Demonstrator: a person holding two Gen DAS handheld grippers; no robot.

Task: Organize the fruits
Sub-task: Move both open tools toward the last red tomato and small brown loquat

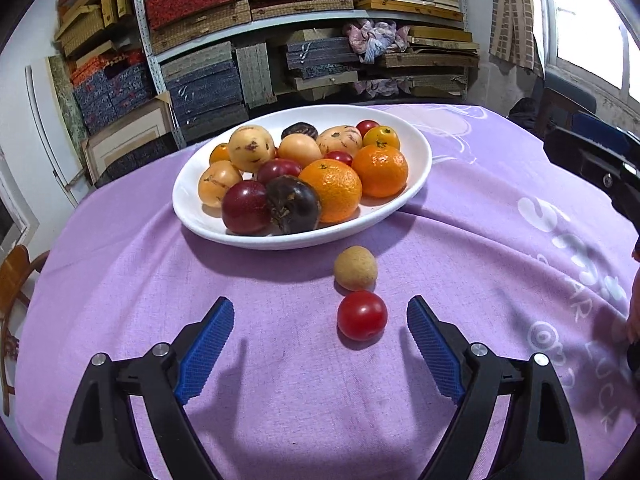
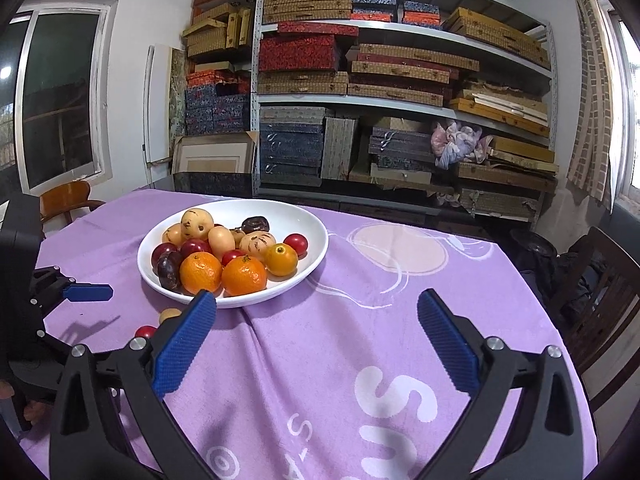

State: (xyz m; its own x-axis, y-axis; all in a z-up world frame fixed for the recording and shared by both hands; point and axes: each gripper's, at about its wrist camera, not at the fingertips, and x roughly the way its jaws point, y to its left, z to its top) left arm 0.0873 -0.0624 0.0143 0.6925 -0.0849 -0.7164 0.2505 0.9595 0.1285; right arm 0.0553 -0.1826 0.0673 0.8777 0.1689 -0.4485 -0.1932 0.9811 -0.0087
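A white oval bowl (image 1: 416, 176) holds several fruits: oranges, dark plums, yellow speckled fruits, small tomatoes. On the purple cloth in front of it lie a small tan round fruit (image 1: 355, 268) and a red cherry tomato (image 1: 362, 315), touching or nearly so. My left gripper (image 1: 320, 320) is open and empty, low over the cloth; the tomato sits just ahead, near its right finger. My right gripper (image 2: 316, 312) is open and empty, right of the bowl (image 2: 316, 240). The tan fruit (image 2: 170, 314) and tomato (image 2: 145, 332) peek out beside its left finger. The left gripper shows at far left (image 2: 86, 293).
The purple cloth (image 1: 280, 380) with white lettering covers the table. Shelves stacked with boxes (image 2: 360, 100) stand behind. Wooden chairs stand at left (image 2: 68, 196) and right (image 2: 600, 280). The right gripper's body shows at the right edge of the left wrist view (image 1: 600, 168).
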